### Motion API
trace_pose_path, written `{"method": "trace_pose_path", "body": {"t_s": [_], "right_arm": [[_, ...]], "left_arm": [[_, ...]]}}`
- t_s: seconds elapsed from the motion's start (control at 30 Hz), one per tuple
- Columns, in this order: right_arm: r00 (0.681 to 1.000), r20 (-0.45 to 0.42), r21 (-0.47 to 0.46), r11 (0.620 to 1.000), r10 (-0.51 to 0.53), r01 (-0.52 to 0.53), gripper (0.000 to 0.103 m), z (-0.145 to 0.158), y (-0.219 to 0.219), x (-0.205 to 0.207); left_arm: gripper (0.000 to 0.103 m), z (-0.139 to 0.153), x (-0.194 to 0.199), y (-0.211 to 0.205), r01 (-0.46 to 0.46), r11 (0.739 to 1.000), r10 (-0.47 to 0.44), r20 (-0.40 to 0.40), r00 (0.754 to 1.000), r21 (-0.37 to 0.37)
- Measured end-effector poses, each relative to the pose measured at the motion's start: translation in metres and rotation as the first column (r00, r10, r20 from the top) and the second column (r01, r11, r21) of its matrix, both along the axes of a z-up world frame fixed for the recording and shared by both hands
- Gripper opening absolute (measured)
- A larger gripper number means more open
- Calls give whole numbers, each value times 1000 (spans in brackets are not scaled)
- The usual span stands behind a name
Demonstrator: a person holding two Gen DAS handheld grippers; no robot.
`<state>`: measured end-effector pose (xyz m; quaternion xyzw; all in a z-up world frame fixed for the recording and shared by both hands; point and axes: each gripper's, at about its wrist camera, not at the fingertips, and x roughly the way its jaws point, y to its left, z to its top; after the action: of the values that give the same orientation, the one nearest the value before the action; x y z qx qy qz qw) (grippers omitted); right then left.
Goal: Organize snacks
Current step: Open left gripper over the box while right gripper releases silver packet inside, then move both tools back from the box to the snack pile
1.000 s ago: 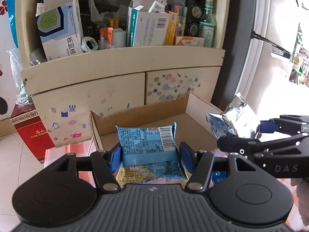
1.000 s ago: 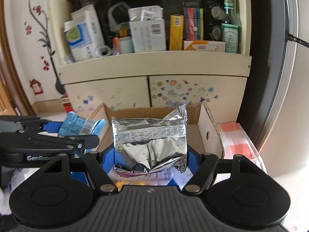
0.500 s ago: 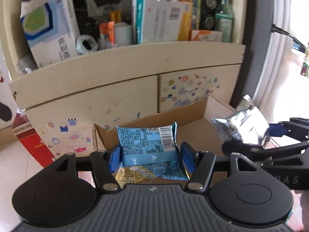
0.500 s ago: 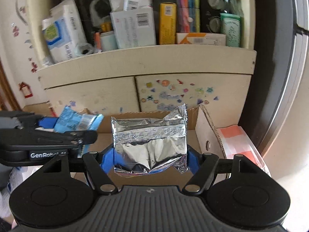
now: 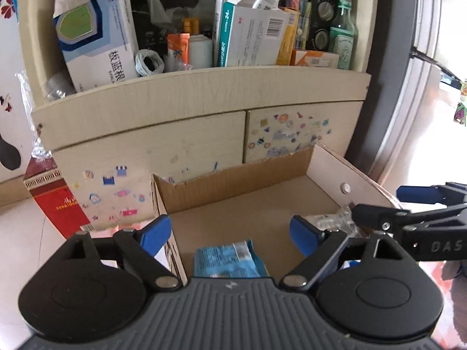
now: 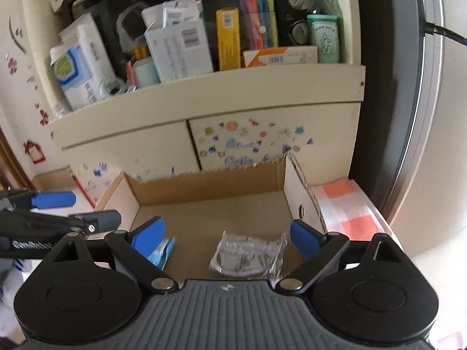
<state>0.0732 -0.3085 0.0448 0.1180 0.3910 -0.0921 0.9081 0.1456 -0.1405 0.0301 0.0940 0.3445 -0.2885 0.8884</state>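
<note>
An open cardboard box [image 5: 233,183] [image 6: 204,185] stands on the floor before a cabinet. A blue snack packet [image 5: 229,261] lies on the box floor near its front, below my left gripper [image 5: 230,232], which is open and empty. The packet's edge also shows in the right wrist view [image 6: 163,252]. A silver snack packet [image 6: 248,255] lies on the box floor below my right gripper [image 6: 226,233], also open and empty. The silver packet [image 5: 335,221] shows partly behind the left gripper's right finger. Each gripper appears in the other's view, at the side.
A cream cabinet with stickered doors [image 5: 175,151] stands behind the box; its shelf holds medicine boxes [image 5: 99,38], a green bottle [image 5: 344,26] and other clutter. A red box [image 5: 52,195] stands left. An orange-checked pack [image 6: 347,207] lies right of the box.
Both grippers have opened and let go. The blue packet and the silver packet dropped from the jaws onto the box floor. Both grippers moved closer over the box.
</note>
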Motion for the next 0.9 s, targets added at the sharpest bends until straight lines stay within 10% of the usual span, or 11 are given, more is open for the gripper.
{"method": "trace_pose_path", "body": {"t_s": [0.9], "right_arm": [[986, -161, -18, 998, 52, -55, 98, -6, 56, -81]], "left_arm": [[91, -38, -97, 64, -19, 998, 28, -147, 989, 57]]}}
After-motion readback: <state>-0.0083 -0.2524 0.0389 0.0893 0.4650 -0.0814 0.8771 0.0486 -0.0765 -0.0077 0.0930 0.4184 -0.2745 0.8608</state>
